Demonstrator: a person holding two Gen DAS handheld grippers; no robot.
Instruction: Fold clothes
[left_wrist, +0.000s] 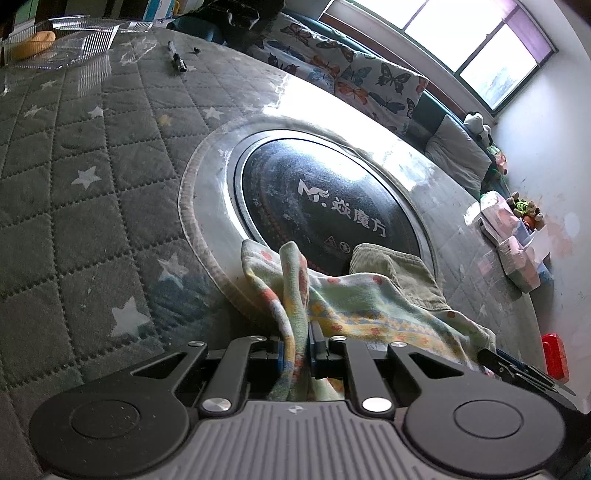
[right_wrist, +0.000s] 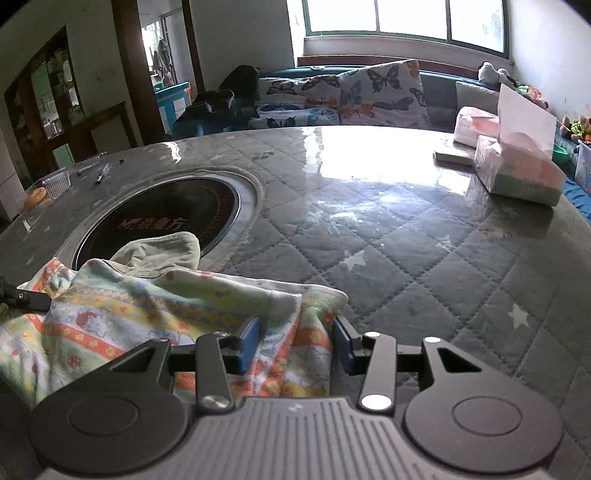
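Cloth (left_wrist: 369, 306) with a printed pattern lies at six o'clock of my table's (right_wrist: 406, 236) hotplate (left_wrist: 325, 206), pinched in my left gripper (left_wrist: 301, 347), my right gripper's (right_wrist: 295, 341) jaws apart astride its edge

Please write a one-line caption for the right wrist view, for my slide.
Right gripper open around an edge of the patterned cloth on the quilted table, beside the inset black cooktop.

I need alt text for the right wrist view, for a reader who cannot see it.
The right gripper stands open around a fold of patterned cloth on a quilted round table. A dark round cooktop lies behind the cloth, tissue boxes at the far right.
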